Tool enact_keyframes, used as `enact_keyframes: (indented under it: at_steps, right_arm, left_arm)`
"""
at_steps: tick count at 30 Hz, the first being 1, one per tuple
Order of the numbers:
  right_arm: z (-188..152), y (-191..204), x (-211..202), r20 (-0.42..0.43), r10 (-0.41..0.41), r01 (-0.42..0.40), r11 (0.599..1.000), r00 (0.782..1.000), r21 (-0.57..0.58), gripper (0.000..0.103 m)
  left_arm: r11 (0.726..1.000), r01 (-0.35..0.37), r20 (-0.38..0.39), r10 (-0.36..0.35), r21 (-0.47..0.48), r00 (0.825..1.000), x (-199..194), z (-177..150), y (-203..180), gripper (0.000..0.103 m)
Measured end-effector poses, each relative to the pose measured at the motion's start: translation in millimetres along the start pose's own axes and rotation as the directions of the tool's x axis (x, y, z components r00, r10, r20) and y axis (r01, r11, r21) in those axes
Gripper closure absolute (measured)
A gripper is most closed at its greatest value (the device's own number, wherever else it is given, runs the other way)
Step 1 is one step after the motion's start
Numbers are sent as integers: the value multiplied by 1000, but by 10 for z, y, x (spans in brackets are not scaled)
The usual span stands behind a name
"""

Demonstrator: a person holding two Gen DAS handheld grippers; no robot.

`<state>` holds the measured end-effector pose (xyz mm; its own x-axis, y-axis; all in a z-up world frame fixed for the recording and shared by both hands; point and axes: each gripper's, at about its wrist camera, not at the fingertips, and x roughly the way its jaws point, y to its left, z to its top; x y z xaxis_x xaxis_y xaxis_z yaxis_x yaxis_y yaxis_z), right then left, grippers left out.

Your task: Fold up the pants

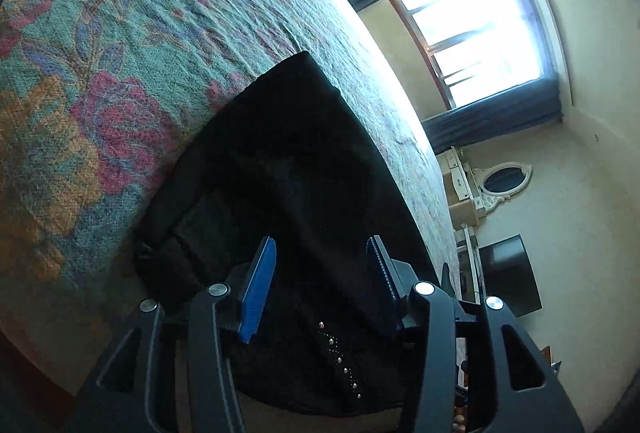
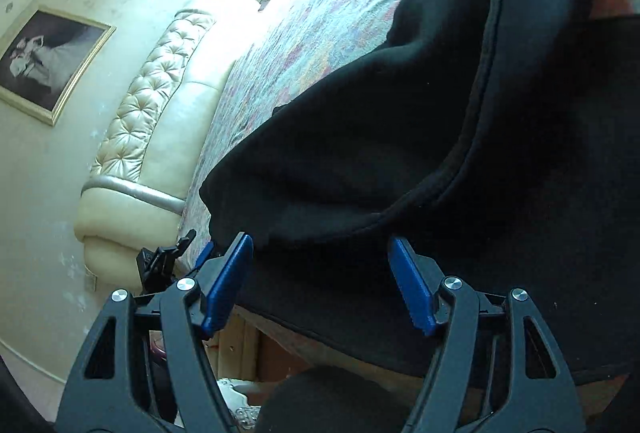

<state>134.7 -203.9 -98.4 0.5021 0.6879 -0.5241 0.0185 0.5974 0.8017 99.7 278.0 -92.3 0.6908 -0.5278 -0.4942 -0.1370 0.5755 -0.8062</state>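
Black pants (image 1: 288, 161) lie on a floral bedspread (image 1: 100, 53), folded over on themselves near the bed's edge. A row of small metal studs (image 1: 340, 357) shows on the cloth close to the camera. My left gripper (image 1: 322, 240) hovers open over this end of the pants, and its blue pads (image 1: 260, 289) are not pressing the fabric. In the right wrist view the pants (image 2: 360, 137) form a thick folded bundle with a seamed edge. My right gripper (image 2: 320, 239) is open at that edge, with its pads (image 2: 408, 285) apart from the cloth.
The bedspread (image 2: 280, 45) runs back to a tufted cream headboard (image 2: 152, 93). Part of the left gripper (image 2: 160, 261) shows beside the bed's corner. A bright window (image 1: 480, 29), an oval mirror (image 1: 504, 181) and a dark screen (image 1: 508, 273) are on the walls.
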Motion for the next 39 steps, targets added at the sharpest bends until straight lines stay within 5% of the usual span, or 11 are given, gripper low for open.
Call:
enact_keyframes:
  at_steps: [5,9,14,17,21,26,34,39]
  right_arm:
    - [13,-122,90,39,23,-26,995,999,99,33]
    - [27,-102,103,48,12,-17,994,999,110,33]
    - [-35,-149,53,89,0,-14,989,996,150,37]
    - [-29,-268,65,98,-20,3,985,995,173,52]
    - [-24,-436,120,101,-42,20,978,994,209,90]
    - [-56,-467,110,108,-30,8,979,994,203,91]
    - [-50,-462,136,107,-19,-3,980,994,199,91]
    - [-46,-432,126,105,-12,-7,983,994,183,91]
  left_arm:
    - [994,-38,91,47,-102,995,104,11,43,56]
    - [987,-132,94,140,-90,986,114,-15,-14,75]
    - [981,-128,112,145,-148,983,73,-42,101,83]
    - [979,-139,101,154,-147,983,96,-28,108,83]
    - [977,-149,95,165,-155,982,169,18,77,83]
    - [976,-133,108,153,-174,982,54,-85,167,90]
    - [966,-93,137,129,-242,982,-14,-81,283,87]
    - [974,-97,162,131,-204,978,-18,-78,189,94]
